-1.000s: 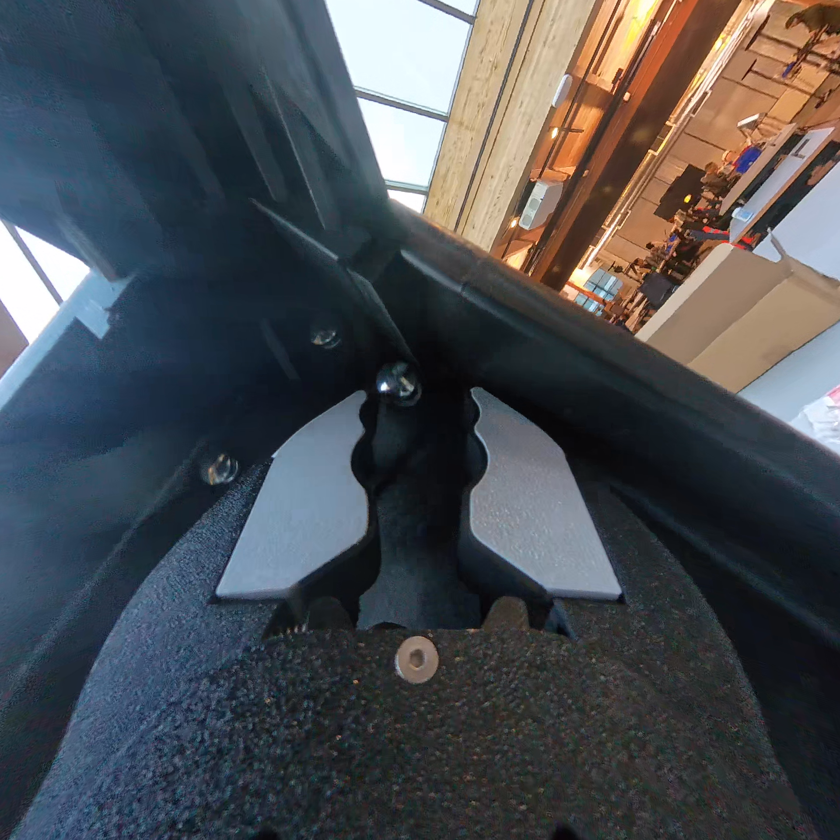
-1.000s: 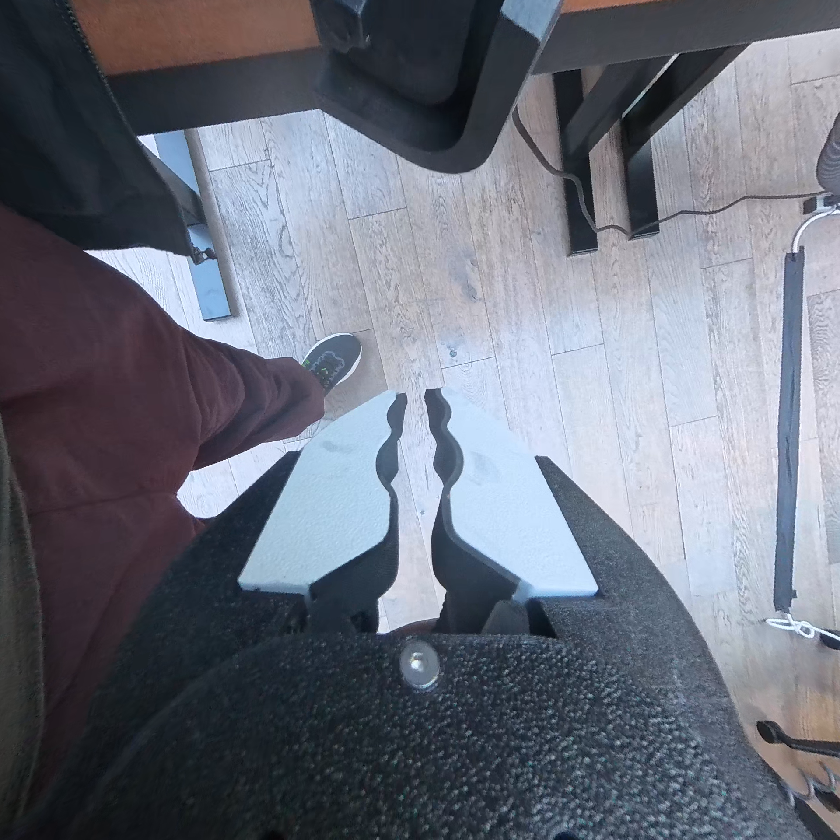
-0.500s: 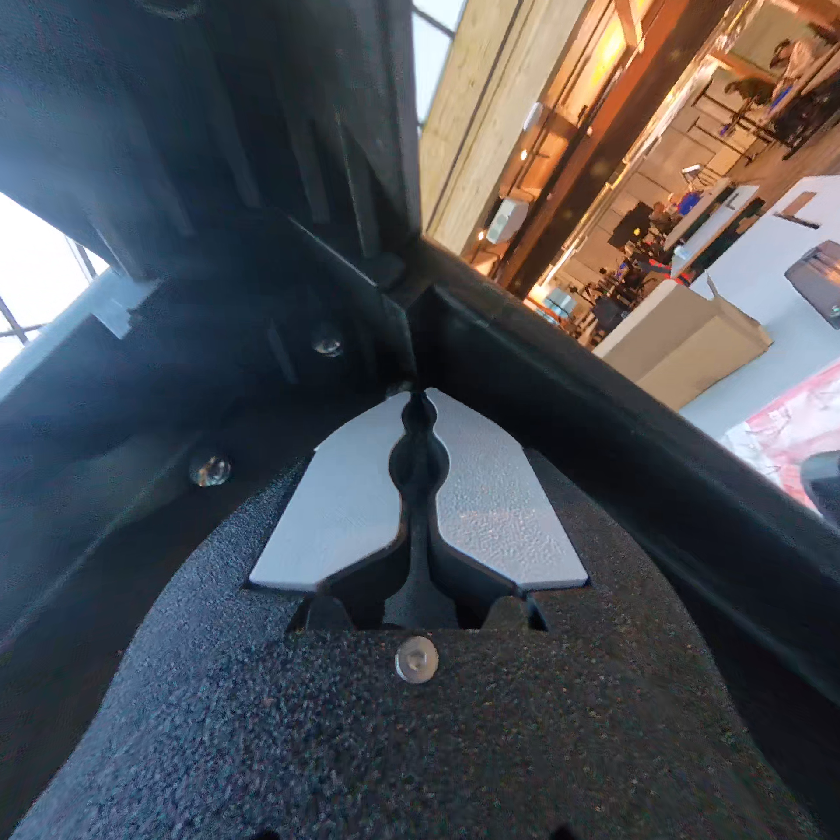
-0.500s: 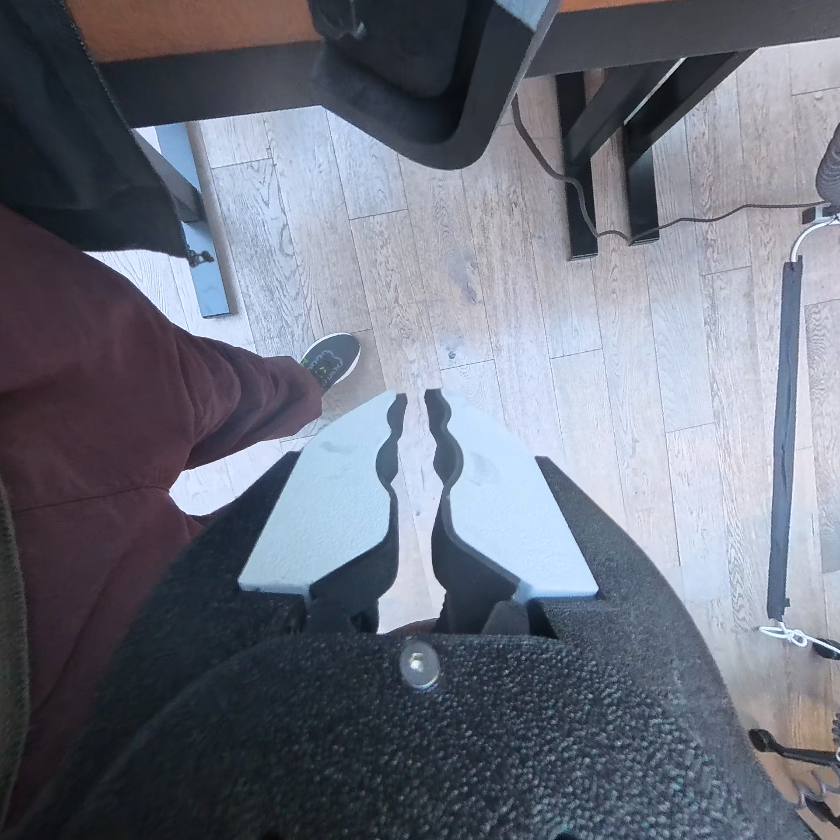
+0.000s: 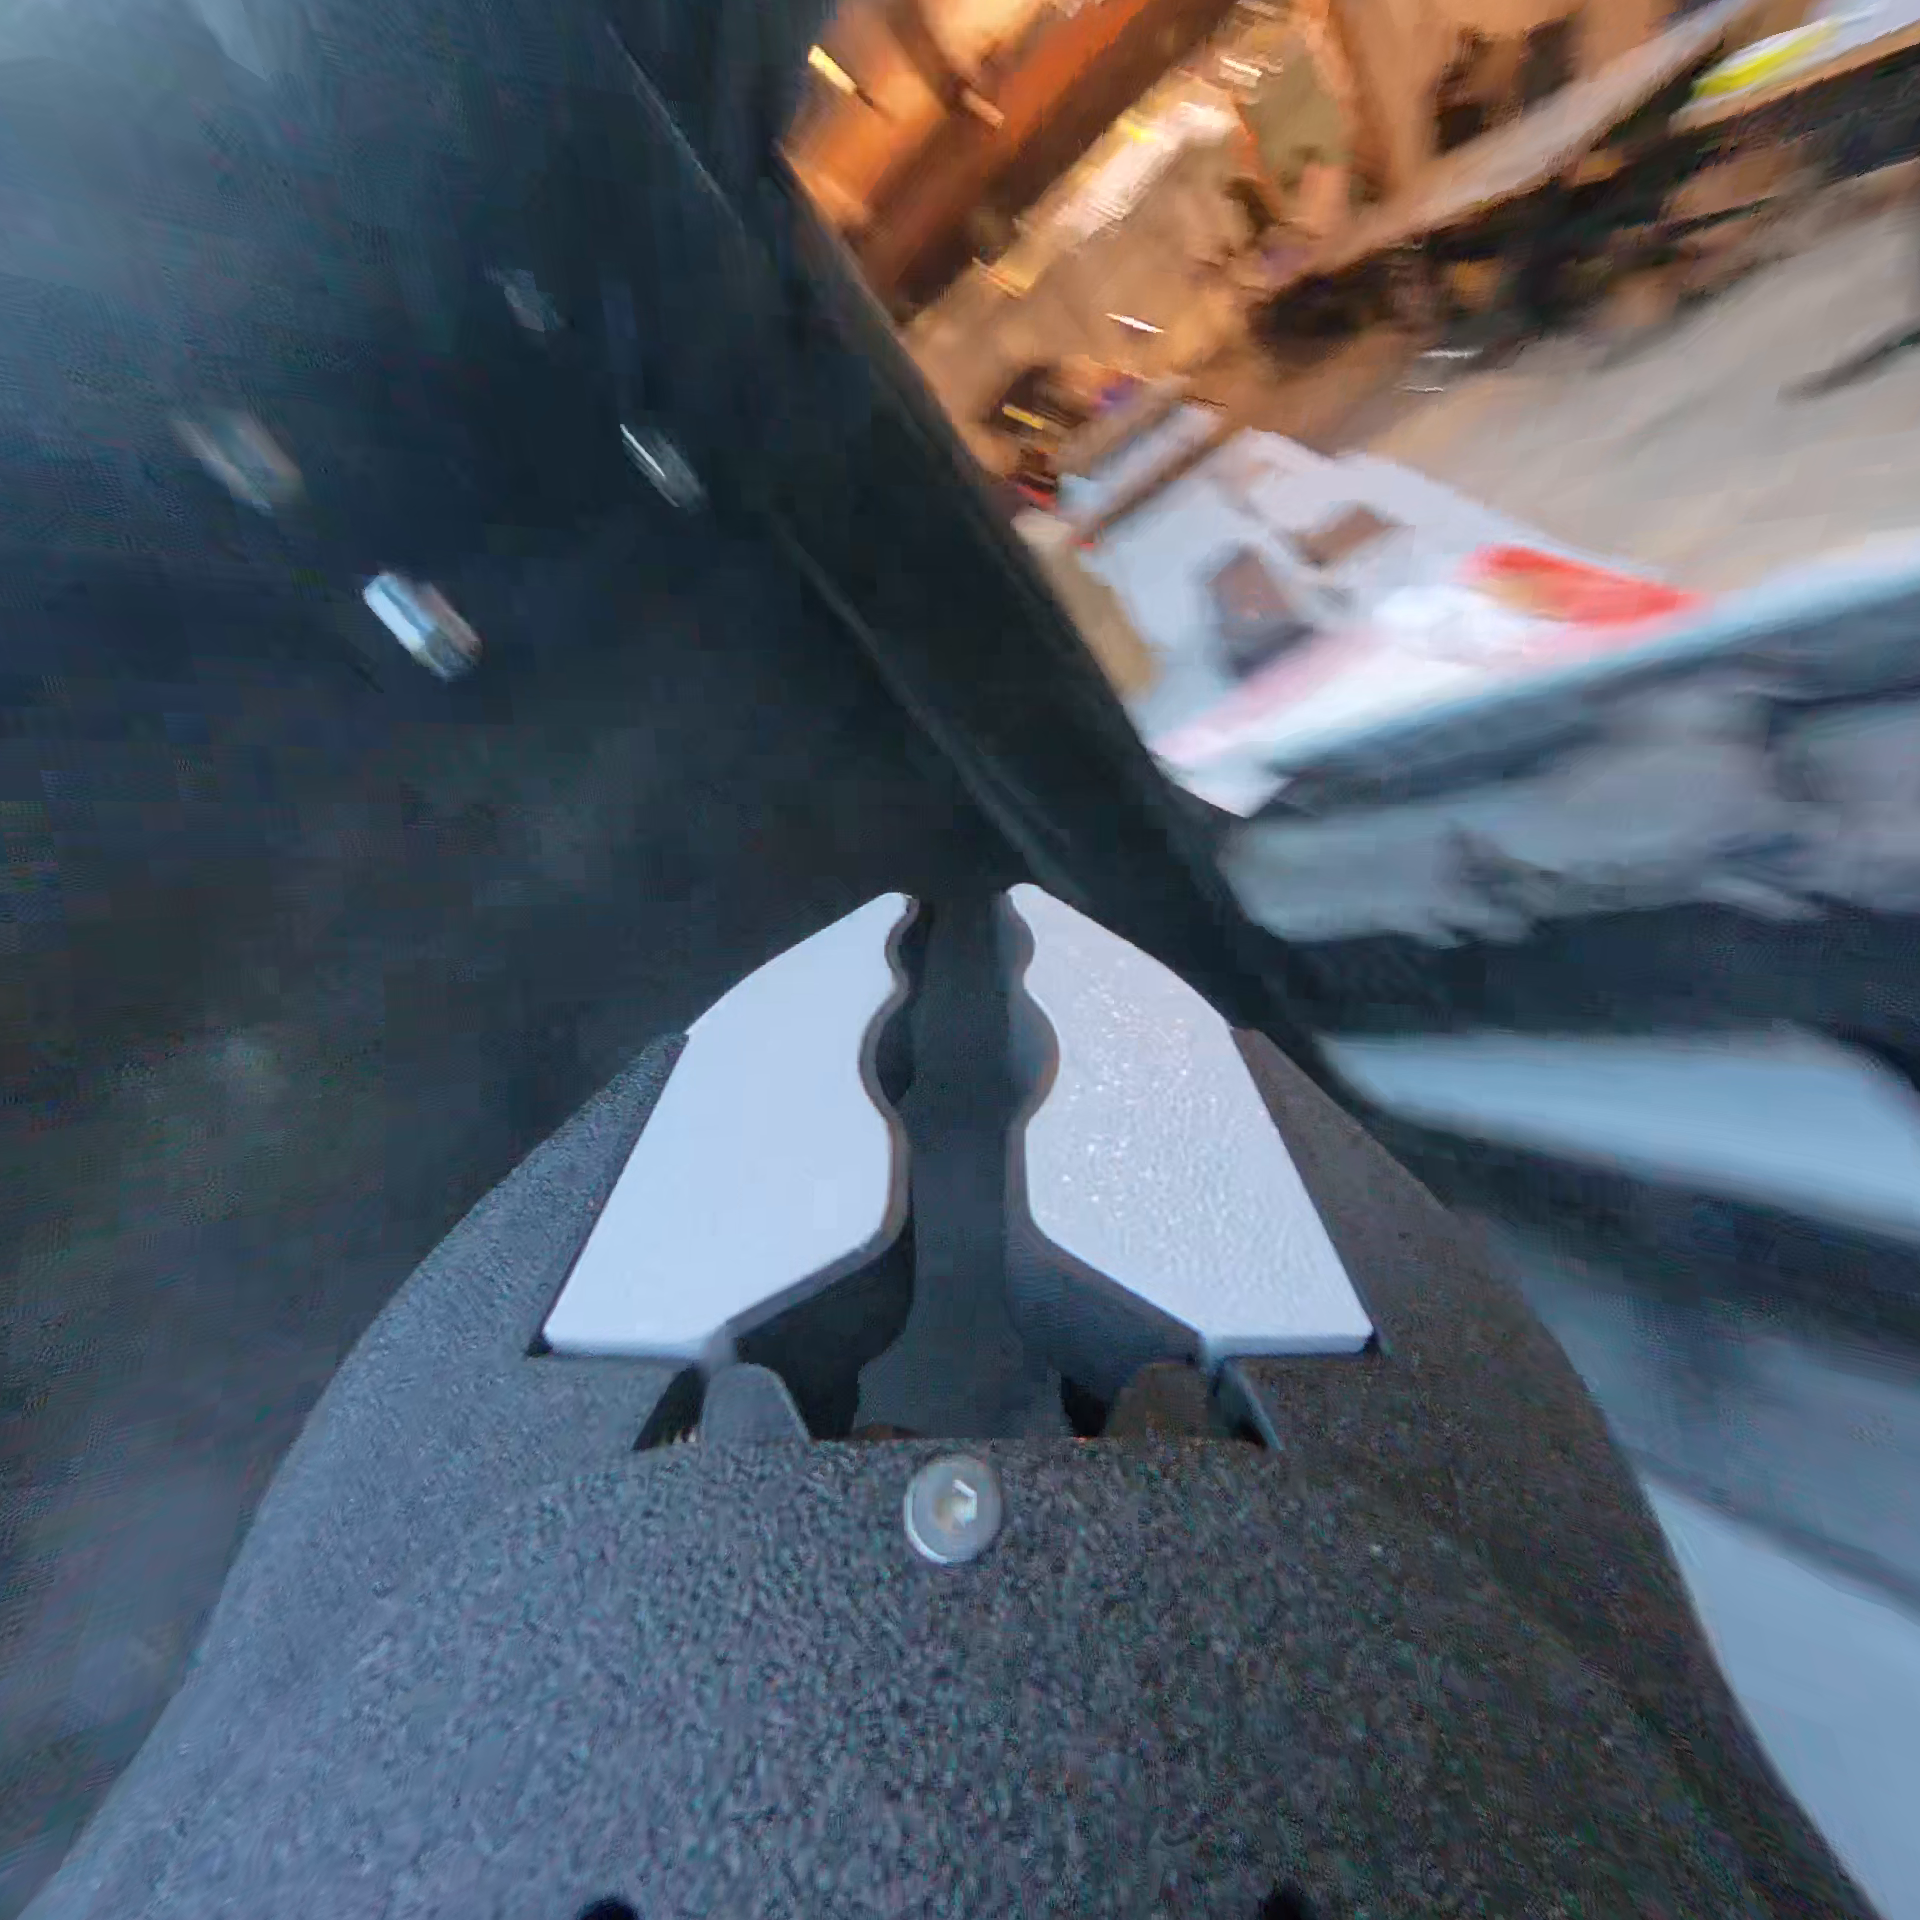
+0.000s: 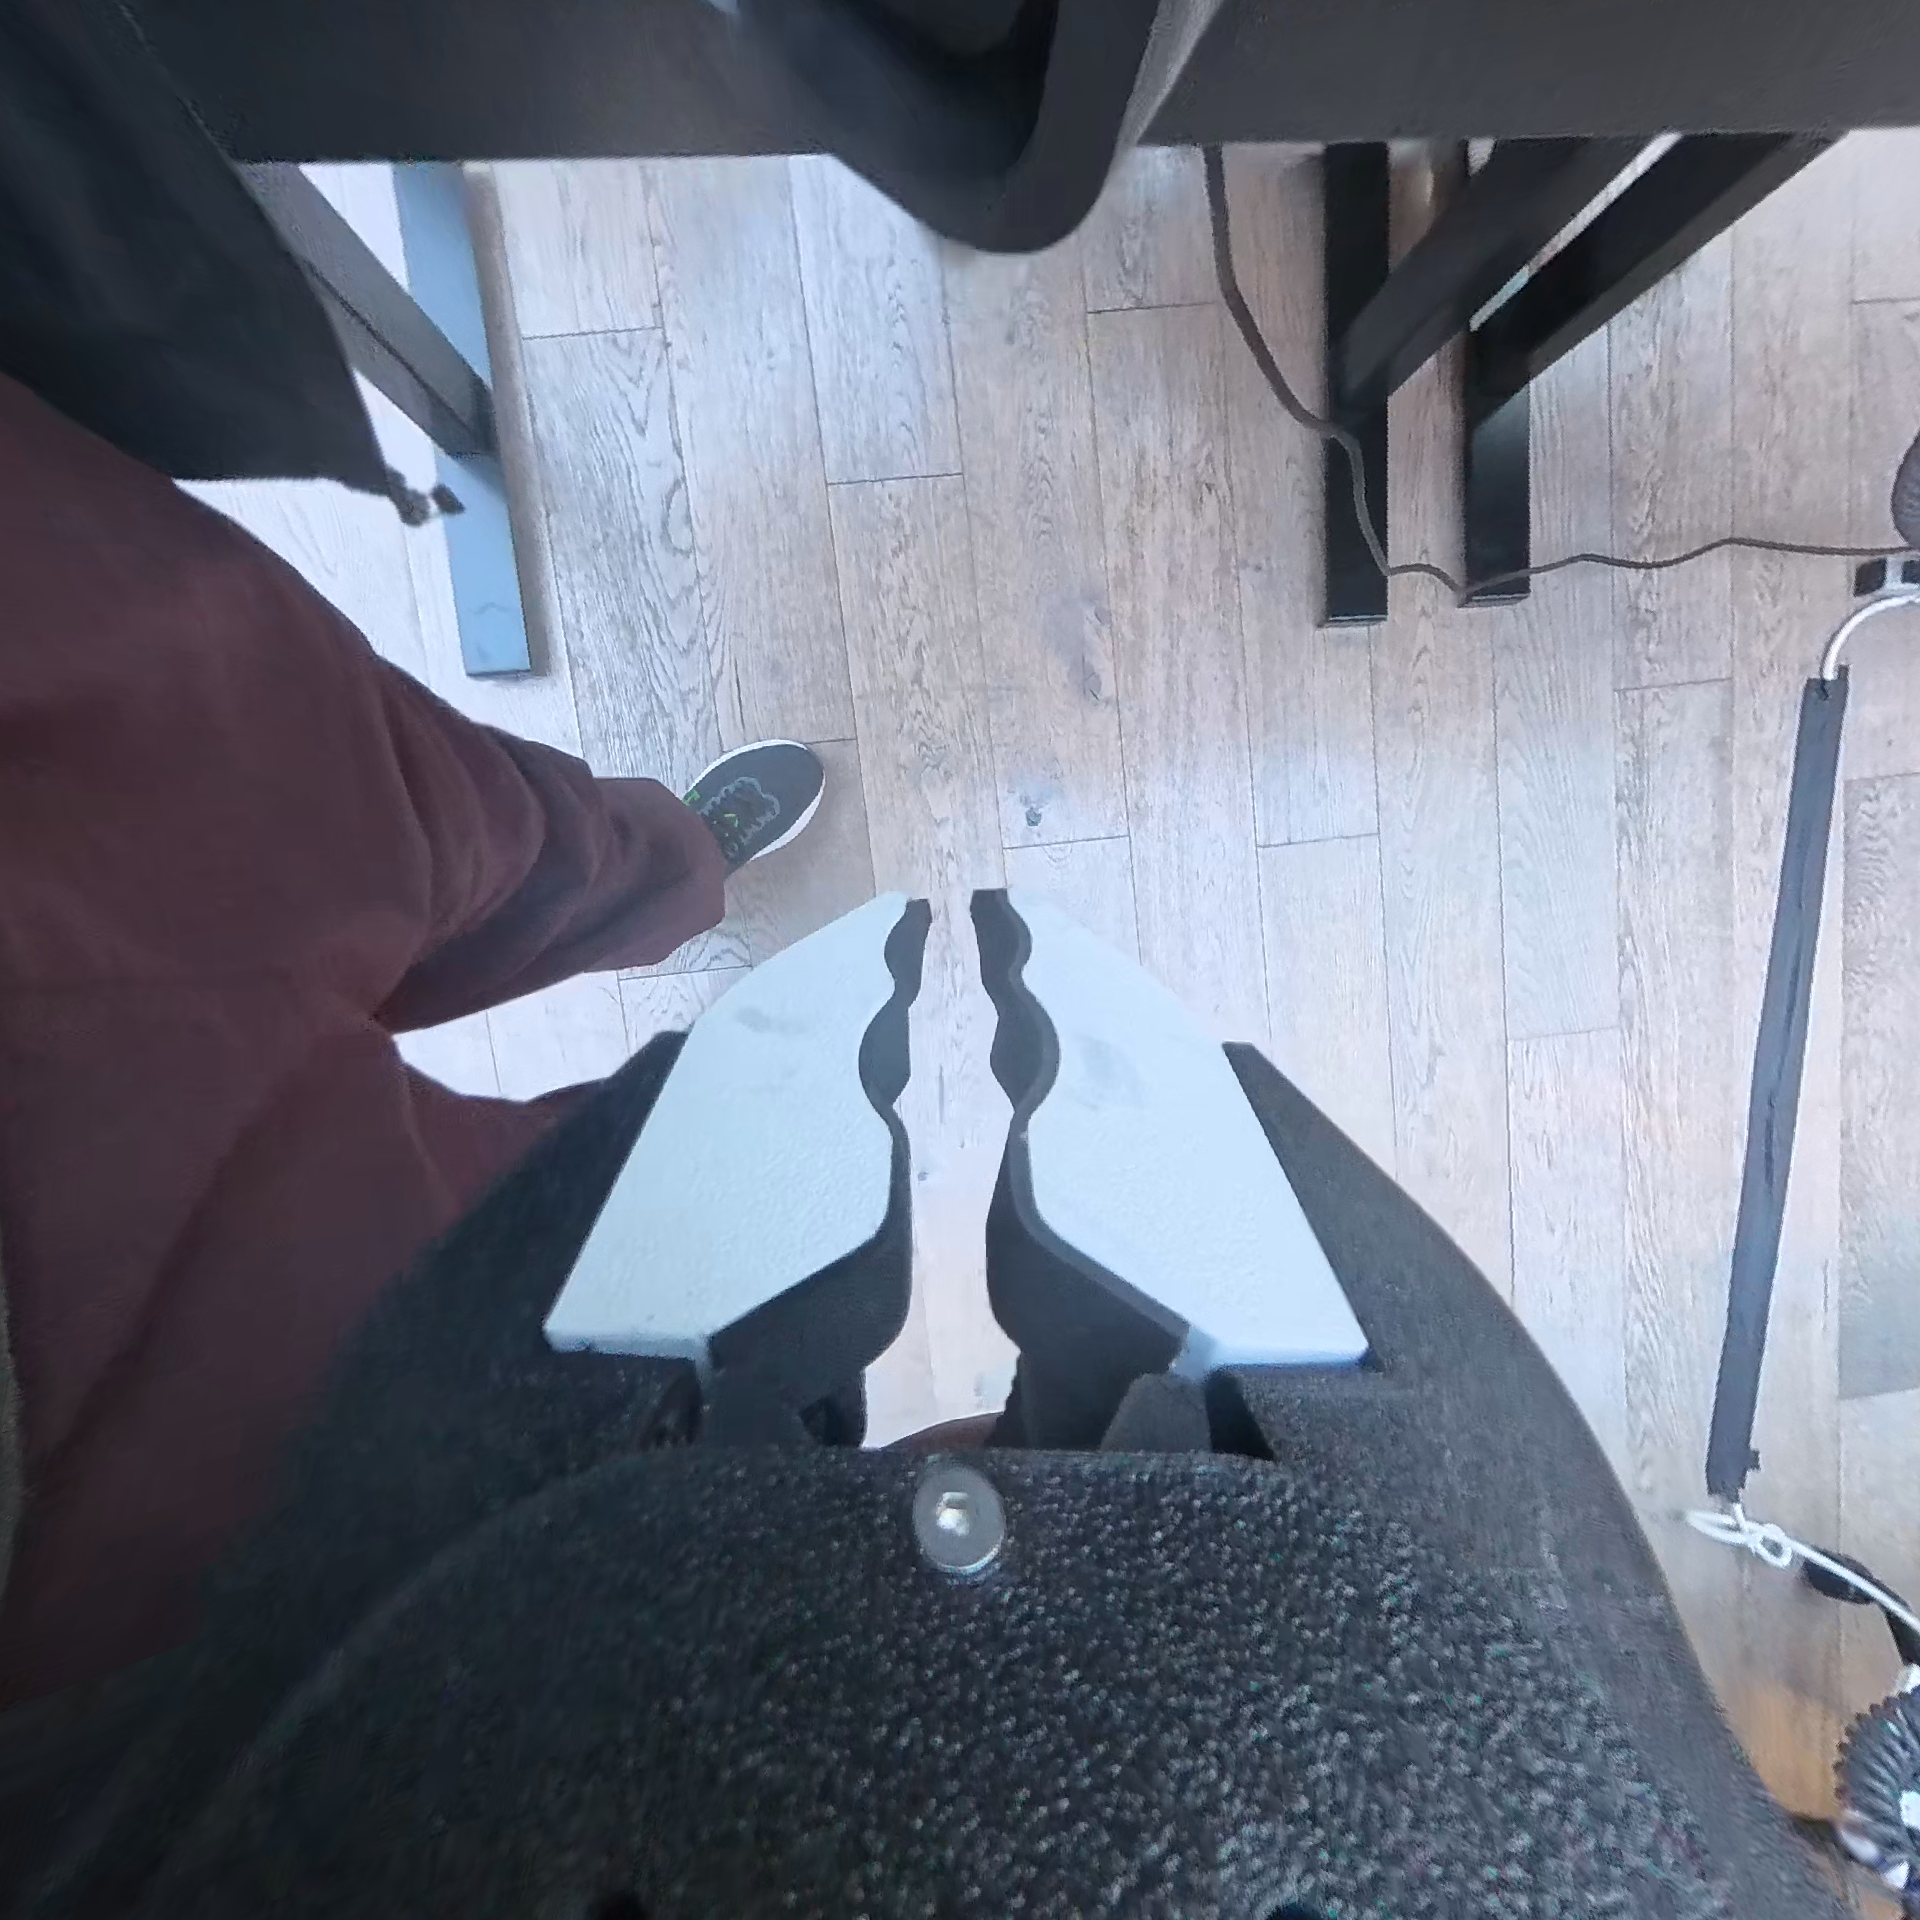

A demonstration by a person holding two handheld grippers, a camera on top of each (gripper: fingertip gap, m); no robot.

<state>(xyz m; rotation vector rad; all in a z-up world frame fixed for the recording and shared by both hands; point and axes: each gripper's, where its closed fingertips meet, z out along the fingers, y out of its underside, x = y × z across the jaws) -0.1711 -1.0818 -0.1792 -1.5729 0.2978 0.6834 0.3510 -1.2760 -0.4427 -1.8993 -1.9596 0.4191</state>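
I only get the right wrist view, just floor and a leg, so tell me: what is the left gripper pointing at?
Observer: The left gripper points at a black panel, close up.
Operator: Is it gripping that?
Observer: Cannot tell. Its fingers stand slightly apart, with only dark between them.
Operator: Anything beyond the panel?
Observer: A blurred table, off to its right.

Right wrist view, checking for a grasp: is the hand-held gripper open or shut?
Open: the right hand-held gripper holds nothing, and pale wooden floor shows between its fingers.
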